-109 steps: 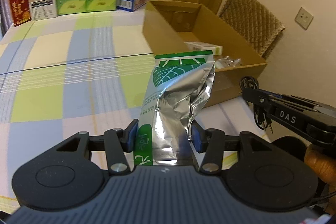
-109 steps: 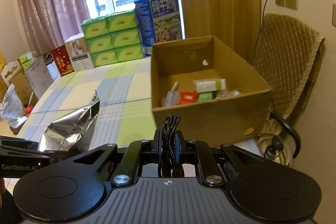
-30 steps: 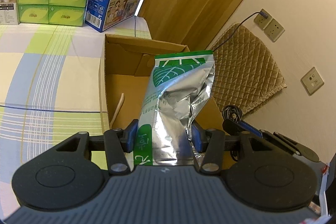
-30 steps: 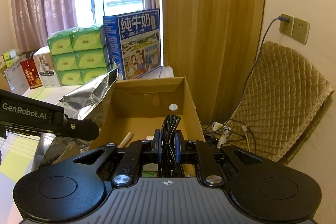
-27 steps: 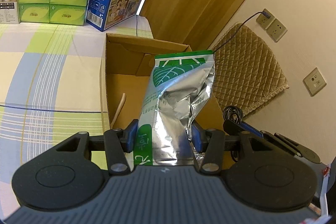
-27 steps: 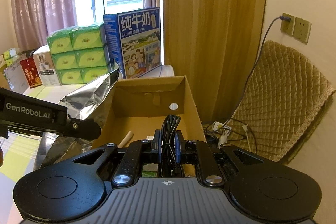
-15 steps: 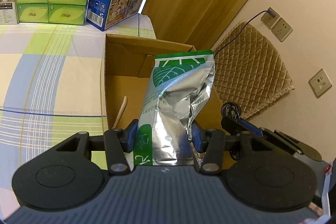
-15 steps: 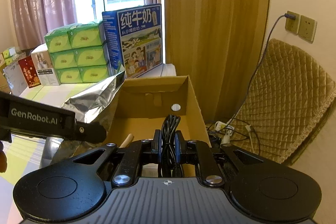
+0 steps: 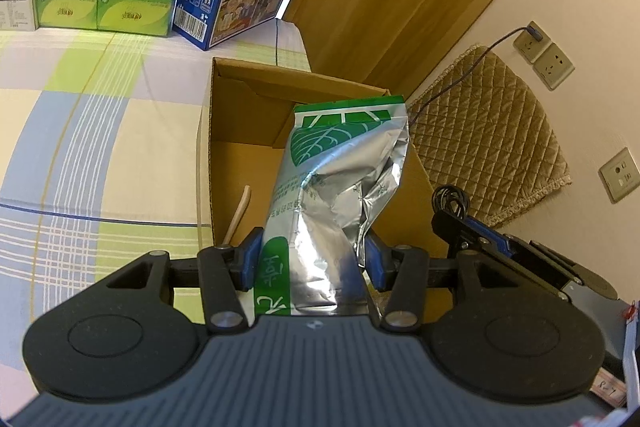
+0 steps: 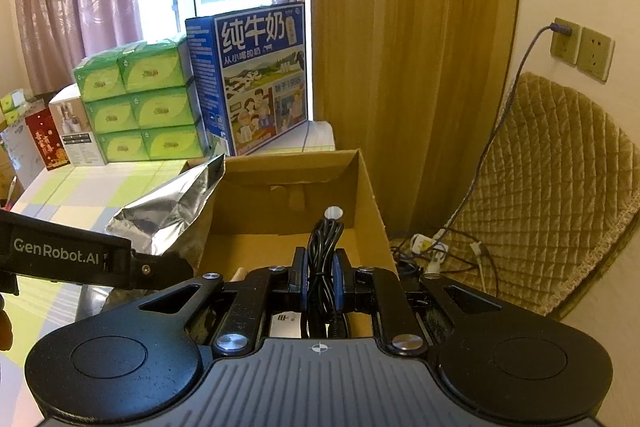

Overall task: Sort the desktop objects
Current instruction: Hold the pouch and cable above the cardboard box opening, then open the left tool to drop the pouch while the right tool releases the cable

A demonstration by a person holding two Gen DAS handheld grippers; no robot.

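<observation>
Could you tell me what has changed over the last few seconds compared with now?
Both grippers moved forward from the table to above the open cardboard box. The left gripper still grips the foil bag, and the right gripper still grips the coiled black cable. Nothing has been released.

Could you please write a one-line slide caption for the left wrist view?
Left gripper holds a crumpled foil bag over the open cardboard box.

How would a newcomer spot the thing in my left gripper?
Find the open cardboard box on the checked tablecloth. The left gripper holds a crumpled foil pouch over it. Unlike the bundled black cable in the right gripper, it is shiny silver with a green leaf print.
</observation>
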